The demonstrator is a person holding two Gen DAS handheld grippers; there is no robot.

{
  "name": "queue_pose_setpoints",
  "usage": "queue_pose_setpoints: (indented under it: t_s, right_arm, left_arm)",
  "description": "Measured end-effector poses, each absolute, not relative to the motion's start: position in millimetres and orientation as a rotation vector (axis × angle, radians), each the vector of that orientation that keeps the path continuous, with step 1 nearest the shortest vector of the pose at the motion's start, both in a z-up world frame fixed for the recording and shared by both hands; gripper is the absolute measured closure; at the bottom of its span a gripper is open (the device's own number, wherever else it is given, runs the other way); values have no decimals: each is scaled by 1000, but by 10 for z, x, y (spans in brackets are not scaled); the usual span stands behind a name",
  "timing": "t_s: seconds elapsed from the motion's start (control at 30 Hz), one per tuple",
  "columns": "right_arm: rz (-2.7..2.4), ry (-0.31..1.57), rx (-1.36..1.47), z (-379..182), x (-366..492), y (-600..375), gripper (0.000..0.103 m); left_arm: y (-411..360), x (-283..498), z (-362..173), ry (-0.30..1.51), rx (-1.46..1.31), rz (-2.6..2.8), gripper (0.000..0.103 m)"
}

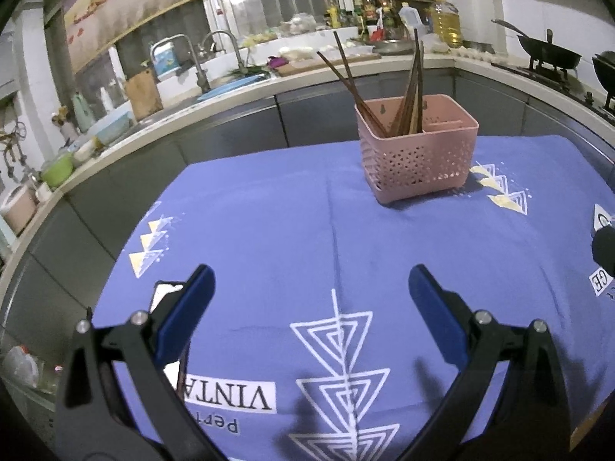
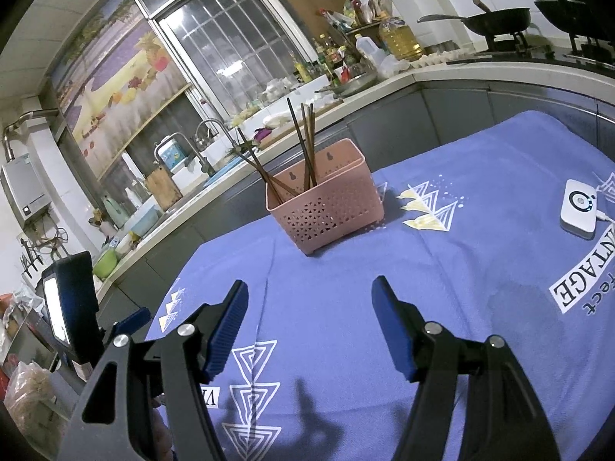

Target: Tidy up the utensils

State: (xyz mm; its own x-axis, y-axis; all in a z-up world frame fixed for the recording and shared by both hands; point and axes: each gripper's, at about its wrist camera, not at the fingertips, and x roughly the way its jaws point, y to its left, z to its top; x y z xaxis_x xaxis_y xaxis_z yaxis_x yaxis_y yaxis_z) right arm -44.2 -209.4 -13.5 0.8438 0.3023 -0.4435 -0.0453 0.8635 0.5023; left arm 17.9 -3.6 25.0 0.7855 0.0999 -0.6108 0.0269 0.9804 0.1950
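The pink perforated plastic utensil caddy (image 1: 417, 150) stands upright on the blue printed tablecloth (image 1: 269, 230), toward the far edge of the table and right of its centre fold. Several dark brown wooden chopsticks (image 1: 413, 88) stand in its left compartment. Two lean out to the left (image 1: 346, 77); the rest are bunched near the divider, close to upright. The right compartment appears empty, though its floor is not visible.

The left gripper (image 1: 311, 288) hangs above the near part of the cloth, blue-padded fingers (image 1: 194, 299) spread wide, nothing between them. The right gripper (image 2: 309, 299) is likewise spread wide and empty, above the near edge region.

Governing relation: the caddy lies ahead of both tools and well apart from each. In the left view it sits forward and to the right; in the right view it sits nearly dead ahead, slightly left. Judgement: the right gripper has the straighter line. The chopsticks' long axes run near vertical, so a grasp would likely come from above or the side onto the shafts.

No loose utensil is visible on the cloth. A white rounded device with a cable (image 2: 578, 207) rests near the right edge, clear of the caddy.

Judgement: sorting looks largely complete, or a regrouping of the leaning pair remains.
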Motion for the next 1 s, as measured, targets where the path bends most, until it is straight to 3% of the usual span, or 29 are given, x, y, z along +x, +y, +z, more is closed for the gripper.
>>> queue_pose_setpoints:
  t_s: [1.0]
  right_arm:
    - [192,546,504,-145,-461,-2043,35]
  left_arm:
    - [-48,119,291,649,176,14,6]
